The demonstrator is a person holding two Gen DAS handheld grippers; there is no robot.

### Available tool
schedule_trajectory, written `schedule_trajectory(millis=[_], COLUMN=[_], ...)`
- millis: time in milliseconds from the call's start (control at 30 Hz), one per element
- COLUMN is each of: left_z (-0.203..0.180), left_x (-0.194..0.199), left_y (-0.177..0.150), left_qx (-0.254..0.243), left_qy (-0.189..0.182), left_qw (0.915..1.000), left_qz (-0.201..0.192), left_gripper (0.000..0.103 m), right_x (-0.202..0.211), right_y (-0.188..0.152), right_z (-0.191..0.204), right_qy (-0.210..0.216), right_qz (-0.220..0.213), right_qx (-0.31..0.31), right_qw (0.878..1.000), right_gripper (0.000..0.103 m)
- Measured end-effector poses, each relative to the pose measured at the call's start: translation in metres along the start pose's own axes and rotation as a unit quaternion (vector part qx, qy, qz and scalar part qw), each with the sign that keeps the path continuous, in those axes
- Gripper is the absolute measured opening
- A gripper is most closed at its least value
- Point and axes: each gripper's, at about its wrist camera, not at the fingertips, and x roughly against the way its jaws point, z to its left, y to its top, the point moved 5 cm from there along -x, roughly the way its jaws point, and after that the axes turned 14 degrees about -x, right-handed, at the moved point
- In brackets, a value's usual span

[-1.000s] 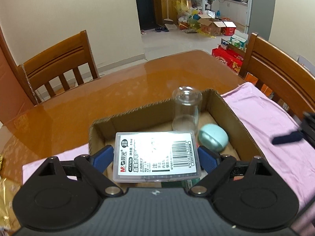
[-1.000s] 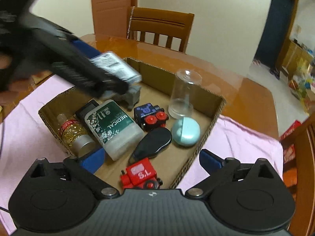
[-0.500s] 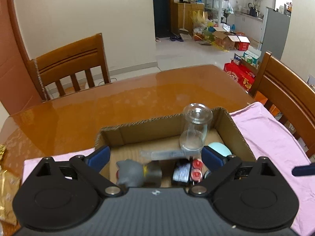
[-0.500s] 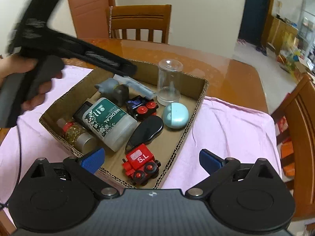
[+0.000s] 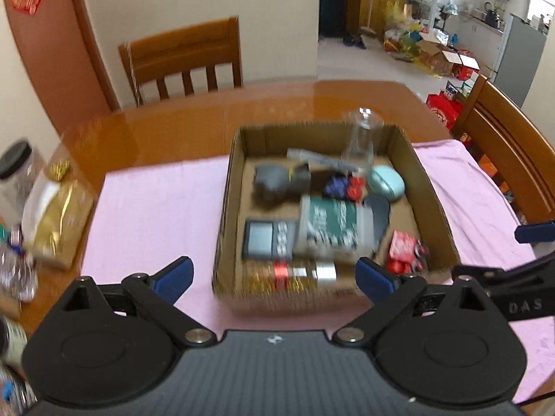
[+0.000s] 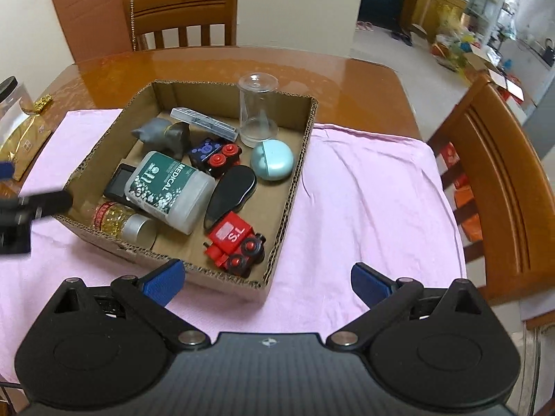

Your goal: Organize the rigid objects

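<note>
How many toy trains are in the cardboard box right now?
2. The red toy train sits at the near right corner of the cardboard box; the blue toy train lies mid-box, beside the grey cat figure. Others could be hidden underneath.

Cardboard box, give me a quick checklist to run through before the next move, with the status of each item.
1. Left tongs open and empty: ok.
2. Right tongs open and empty: ok.
3. Both tongs outside the box: ok.
4. Clear case inside the box, propped on the grey figurine: ok.
5. Glass jar upright in the far corner: ok.
6. Anything left on the pink cloth to pack: cannot tell, view cuts off.
</note>
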Motion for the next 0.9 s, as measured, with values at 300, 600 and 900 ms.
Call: schedule_trajectory(millis=[300,600,900], left_z=[0.001,-0.003,-0.002], left_x=[0.016,0.019,0.021], left_y=[-0.013,-0.016,-0.016], left_qx=[0.021,0.015,0.013], left_qy=[0.009,0.012,0.012], left_qw=[0.9996,0.9994,0.9995], left_qz=[0.018,0.027,0.026], left_gripper=[0.099,0.099,0.099], right_x=[0.025,0.037,0.039], right_y=[-0.008,-0.008,-0.006], right_z=[0.012,0.017,0.020], right_qy=[-0.006,-0.003,-0.001], right_qz=[-0.011,-0.020,-0.024], right_qx=[-0.010,-0.022,-0.024], right_qw=[1.000,1.000,0.999], right_gripper=[0.103,0.103,0.103])
